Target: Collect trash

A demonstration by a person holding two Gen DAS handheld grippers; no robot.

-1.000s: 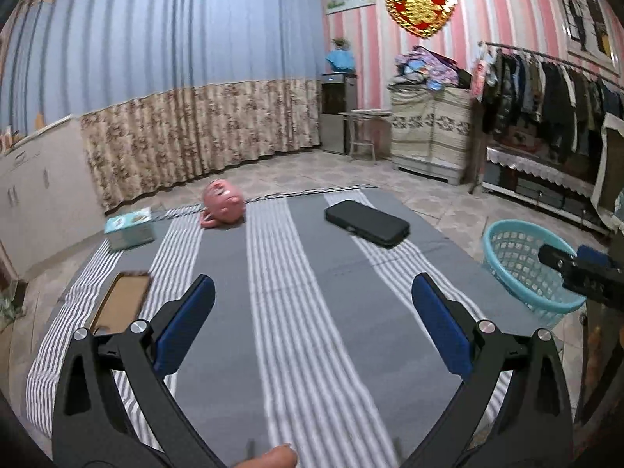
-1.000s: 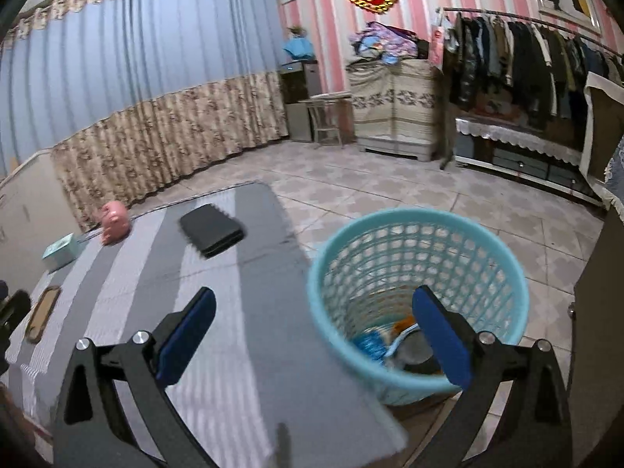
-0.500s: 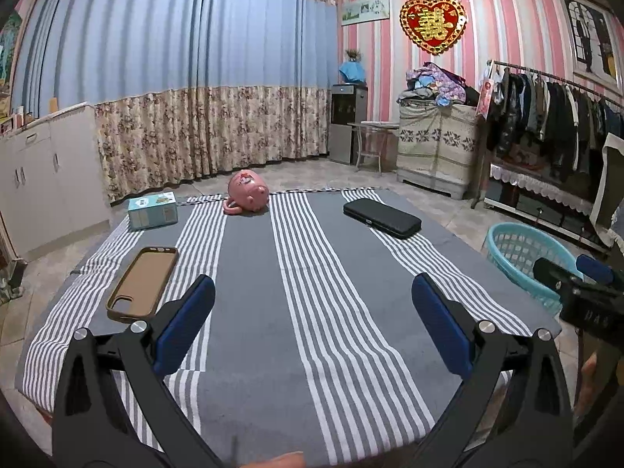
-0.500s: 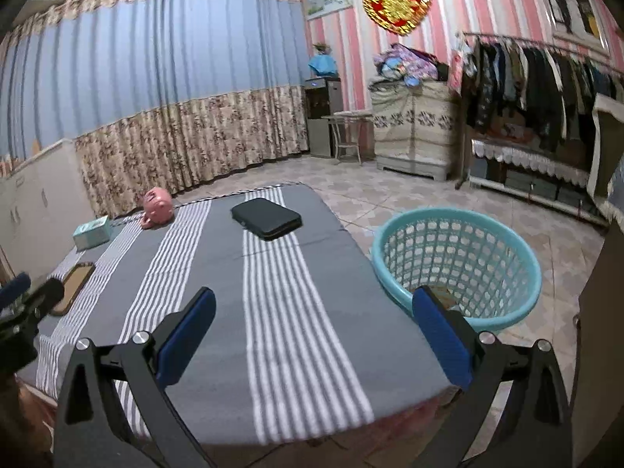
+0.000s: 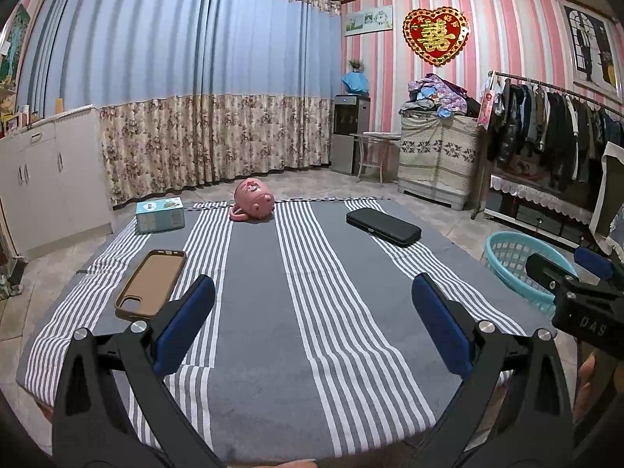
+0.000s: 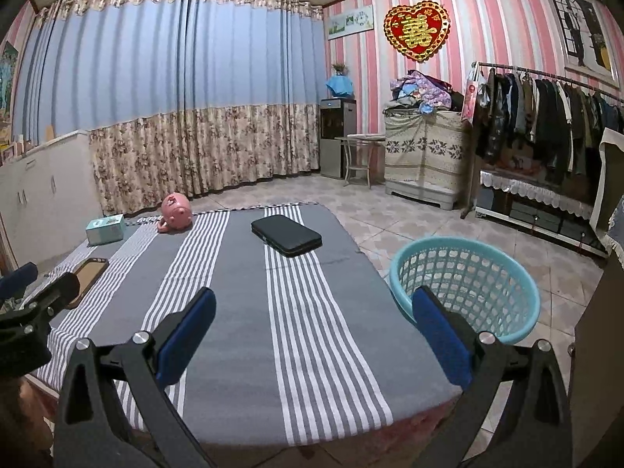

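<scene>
A: What are the claws doing?
B: The left claw [image 5: 312, 312] and the right claw [image 6: 312, 312] are both spread wide with nothing between their pads, hanging over the near edge of the desk [image 5: 257, 351].

A: And the basket?
B: The basket [image 6: 468, 284] stands on the floor just beside the desk's right edge.

A: Farther back?
B: A phone [image 5: 152, 282] on the left, a black case [image 5: 384, 226] on the right, then a pink toy [image 5: 253, 204] and a small box [image 5: 160, 216] at the far edge.

A worktop [image 5: 257, 335] draped in grey, white-striped cloth carries a brown phone case [image 5: 151, 284] at nine o'clock, a teal box [image 5: 160, 216] at eleven, a pink piggy bank [image 5: 252, 204] at twelve, and a black case [image 5: 383, 227] at two.
</scene>
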